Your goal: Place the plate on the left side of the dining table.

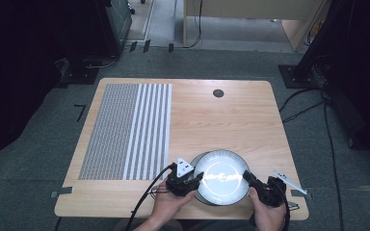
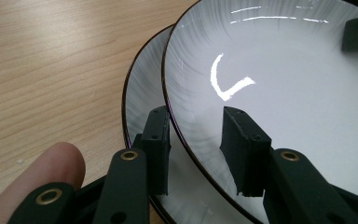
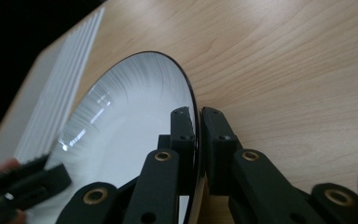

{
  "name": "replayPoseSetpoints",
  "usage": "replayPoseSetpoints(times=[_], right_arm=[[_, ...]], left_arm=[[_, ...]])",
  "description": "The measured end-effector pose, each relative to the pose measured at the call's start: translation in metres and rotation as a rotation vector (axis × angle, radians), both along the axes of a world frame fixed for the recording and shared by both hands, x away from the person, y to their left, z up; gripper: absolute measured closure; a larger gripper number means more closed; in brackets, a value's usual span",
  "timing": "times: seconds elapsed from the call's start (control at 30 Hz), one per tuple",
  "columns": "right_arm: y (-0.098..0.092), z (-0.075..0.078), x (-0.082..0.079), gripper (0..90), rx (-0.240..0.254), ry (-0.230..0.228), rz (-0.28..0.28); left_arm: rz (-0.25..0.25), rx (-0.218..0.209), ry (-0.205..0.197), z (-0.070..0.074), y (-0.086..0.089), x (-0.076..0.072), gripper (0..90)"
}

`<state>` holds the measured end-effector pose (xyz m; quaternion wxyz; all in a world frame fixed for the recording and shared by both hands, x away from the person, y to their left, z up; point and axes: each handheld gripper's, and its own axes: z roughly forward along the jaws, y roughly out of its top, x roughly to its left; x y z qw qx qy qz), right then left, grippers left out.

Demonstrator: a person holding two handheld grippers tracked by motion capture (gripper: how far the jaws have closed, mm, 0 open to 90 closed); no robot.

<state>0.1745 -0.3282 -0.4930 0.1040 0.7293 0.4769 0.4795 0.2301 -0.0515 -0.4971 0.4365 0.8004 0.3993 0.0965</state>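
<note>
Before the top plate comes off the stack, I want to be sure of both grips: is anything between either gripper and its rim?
Nothing visible. The right gripper is clamped on the top plate rim. The left gripper straddles the opposite rim, jaws not tight, with the lower plate underneath.

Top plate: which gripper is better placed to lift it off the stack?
Right. The right gripper already pinches the top plate's rim; the left gripper's jaws straddle the rim without pressing.
</note>
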Motion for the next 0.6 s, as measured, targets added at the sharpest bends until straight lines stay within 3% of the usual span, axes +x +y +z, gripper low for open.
replayPoseSetpoints(times=[0.2,0.33,0.6], right_arm=[[-0.0020,-0.0009,0.0002,84.6,0.065,0.002,-0.022],[-0.0045,-0.0035,0.0001,84.2,0.133,0.020,-0.023],[-0.0033,0.0034,-0.0021,83.9,0.150,-0.011,-0.017]], left_arm=[[-0.010,-0.013,0.006,-0.0005,0.0008,0.0014,61.6],[-0.012,-0.018,0.009,-0.0003,0.0013,0.0017,60.8],[-0.014,-0.058,0.004,0.0086,0.0070,0.0007,61.2]])
